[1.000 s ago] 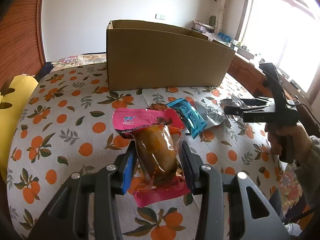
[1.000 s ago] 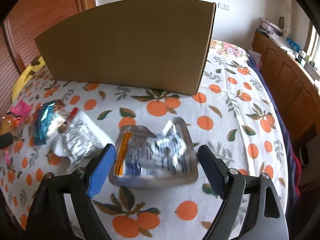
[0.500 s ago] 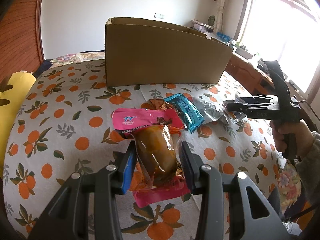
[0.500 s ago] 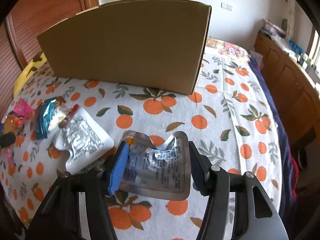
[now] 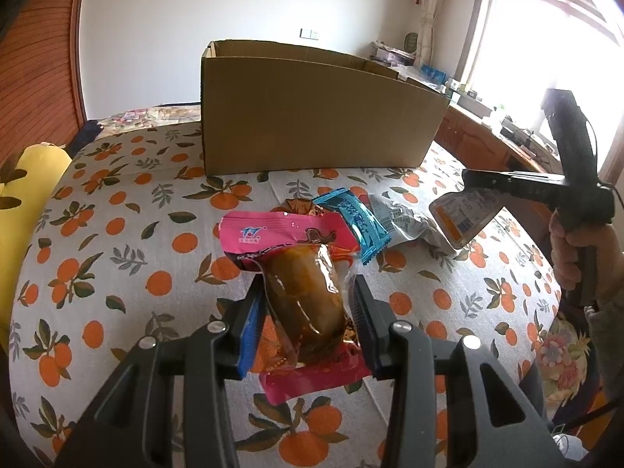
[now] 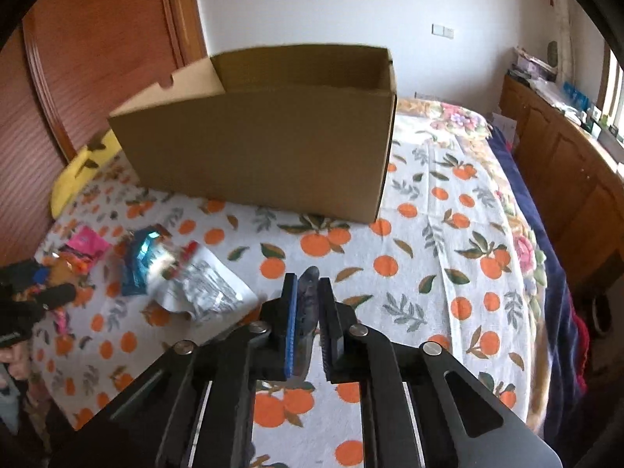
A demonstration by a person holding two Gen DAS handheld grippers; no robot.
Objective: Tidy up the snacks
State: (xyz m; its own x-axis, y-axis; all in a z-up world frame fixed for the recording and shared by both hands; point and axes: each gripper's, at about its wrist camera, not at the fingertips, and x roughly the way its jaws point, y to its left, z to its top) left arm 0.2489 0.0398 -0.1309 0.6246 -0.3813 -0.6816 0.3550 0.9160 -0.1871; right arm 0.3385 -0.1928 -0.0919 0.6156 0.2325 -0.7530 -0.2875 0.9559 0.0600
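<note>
My left gripper [image 5: 308, 300] is shut on a pink packet with a brown snack [image 5: 304, 300] and holds it just above the orange-print cloth. My right gripper [image 6: 308, 304] is shut on a silver foil pouch [image 6: 306, 312], seen edge-on; in the left wrist view the pouch [image 5: 464, 214] hangs from the right gripper [image 5: 474, 183] above the cloth. An open cardboard box [image 5: 312, 117] stands behind the snacks; it also shows in the right wrist view [image 6: 265, 144].
A blue packet [image 5: 355, 226] and a silver packet [image 5: 405, 222] lie on the cloth before the box; the right wrist view shows them too, the blue one [image 6: 138, 265] and the silver one [image 6: 202, 288]. A yellow cushion [image 5: 23, 202] lies left. Wooden cabinets [image 6: 565, 179] stand right.
My right gripper closed on the silver foil pouch and lifted it off the cloth, turning it edge-on. My left gripper kept its hold on the pink packet and rose a little.
</note>
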